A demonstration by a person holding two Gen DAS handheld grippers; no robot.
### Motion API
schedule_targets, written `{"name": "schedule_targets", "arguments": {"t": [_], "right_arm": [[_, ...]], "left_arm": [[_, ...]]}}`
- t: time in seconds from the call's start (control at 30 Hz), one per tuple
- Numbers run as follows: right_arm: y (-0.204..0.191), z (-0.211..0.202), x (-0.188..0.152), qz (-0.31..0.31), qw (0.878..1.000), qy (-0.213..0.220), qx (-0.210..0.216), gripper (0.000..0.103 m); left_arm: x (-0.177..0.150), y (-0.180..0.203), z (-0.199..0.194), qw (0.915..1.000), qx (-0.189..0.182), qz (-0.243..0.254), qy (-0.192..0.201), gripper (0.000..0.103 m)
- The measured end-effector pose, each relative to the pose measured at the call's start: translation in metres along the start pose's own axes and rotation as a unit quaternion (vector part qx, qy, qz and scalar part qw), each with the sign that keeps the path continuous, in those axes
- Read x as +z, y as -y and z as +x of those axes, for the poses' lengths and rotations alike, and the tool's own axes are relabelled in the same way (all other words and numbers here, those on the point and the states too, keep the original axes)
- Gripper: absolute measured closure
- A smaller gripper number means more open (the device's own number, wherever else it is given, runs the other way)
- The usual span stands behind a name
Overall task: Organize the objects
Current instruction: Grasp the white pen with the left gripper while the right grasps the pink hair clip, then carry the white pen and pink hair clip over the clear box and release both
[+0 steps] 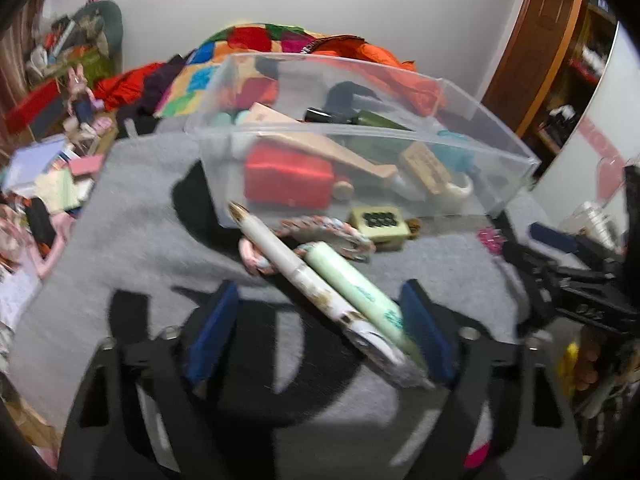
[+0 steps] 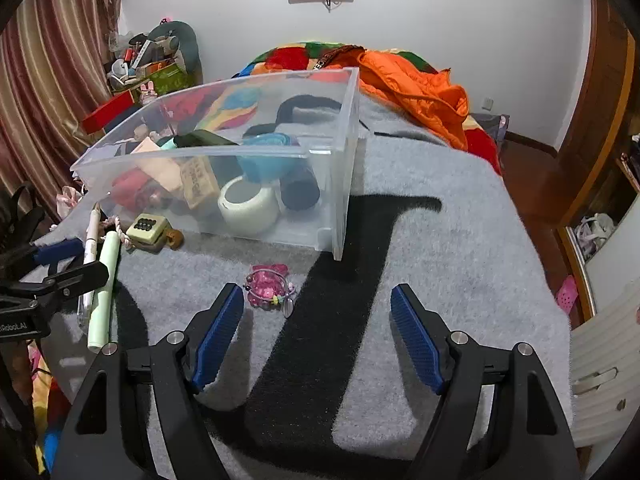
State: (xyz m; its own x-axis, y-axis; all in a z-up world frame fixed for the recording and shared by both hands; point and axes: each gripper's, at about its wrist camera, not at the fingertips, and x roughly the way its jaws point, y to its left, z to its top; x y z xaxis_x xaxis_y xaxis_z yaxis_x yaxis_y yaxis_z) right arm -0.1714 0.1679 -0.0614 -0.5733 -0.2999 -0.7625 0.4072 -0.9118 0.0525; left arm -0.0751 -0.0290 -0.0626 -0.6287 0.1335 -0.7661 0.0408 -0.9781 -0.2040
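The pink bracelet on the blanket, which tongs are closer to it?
Right. The pink bracelet lies just ahead of the right tongs, near their left finger; the left tongs sit farther left, around two pens.

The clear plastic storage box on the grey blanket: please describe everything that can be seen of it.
The clear plastic storage box is a rectangular, open-topped bin with thin see-through walls and no lid in view. It stands upright on the grey blanket with black letters, ahead of both grippers. Inside lie many small things in a loose pile, among them a red box, a white ring-shaped roll, a wooden block and a blue bundle. A small green keypad gadget lies just outside its front wall.
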Motion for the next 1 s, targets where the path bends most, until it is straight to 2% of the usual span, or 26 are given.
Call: {"name": "schedule_targets", "arguments": {"t": [0.07,0.13,0.2,0.27,0.3,0.33,0.4,0.47,0.63,0.83,0.9,1.0], "right_arm": [[-0.005,0.0,-0.001,-0.006,1.0,0.004,0.007,0.037],[-0.014,0.003,0.0,-0.019,1.0,0.004,0.016,0.044],[-0.023,0.008,0.0,-0.031,0.999,-0.001,0.02,0.057],[-0.03,0.013,-0.001,-0.04,0.999,-0.002,0.01,0.062],[-0.032,0.013,-0.001,-0.042,0.999,0.002,0.007,0.072],[-0.033,0.013,0.0,-0.04,0.999,0.004,0.009,0.079],[-0.032,0.011,0.0,-0.032,0.999,0.005,0.012,0.088],[-0.031,0.01,0.001,-0.026,1.0,0.007,0.011,0.091],[-0.029,0.005,-0.001,-0.021,1.0,0.011,0.015,0.091],[-0.031,-0.007,-0.003,-0.021,0.999,0.021,0.03,0.092],[-0.032,-0.01,-0.006,-0.024,0.999,0.022,0.034,0.091],[-0.033,-0.013,-0.008,-0.026,0.999,0.022,0.032,0.091]], "left_arm": [[-0.003,0.001,-0.003,1.0,-0.004,-0.002,0.006,0.033],[-0.005,0.001,-0.007,0.9997,-0.023,-0.007,0.006,0.045],[-0.008,0.0,-0.009,0.9992,-0.039,-0.01,0.004,0.054],[-0.01,-0.001,-0.014,0.9985,-0.052,-0.014,0.005,0.063],[-0.011,-0.001,-0.016,0.9982,-0.058,-0.014,0.005,0.07],[-0.012,-0.001,-0.019,0.9979,-0.064,-0.014,0.006,0.079],[-0.013,-0.001,-0.023,0.998,-0.063,-0.009,0.003,0.085],[-0.016,0.001,-0.029,0.9985,-0.054,-0.002,0.005,0.087],[-0.023,0.002,-0.042,0.999,-0.038,0.02,0.009,0.095],[-0.027,-0.007,-0.054,0.9992,-0.012,0.038,0.005,0.095],[-0.027,-0.009,-0.053,0.9992,-0.01,0.039,0.002,0.094],[-0.024,-0.01,-0.048,0.9993,-0.03,0.022,-0.006,0.083]]}}
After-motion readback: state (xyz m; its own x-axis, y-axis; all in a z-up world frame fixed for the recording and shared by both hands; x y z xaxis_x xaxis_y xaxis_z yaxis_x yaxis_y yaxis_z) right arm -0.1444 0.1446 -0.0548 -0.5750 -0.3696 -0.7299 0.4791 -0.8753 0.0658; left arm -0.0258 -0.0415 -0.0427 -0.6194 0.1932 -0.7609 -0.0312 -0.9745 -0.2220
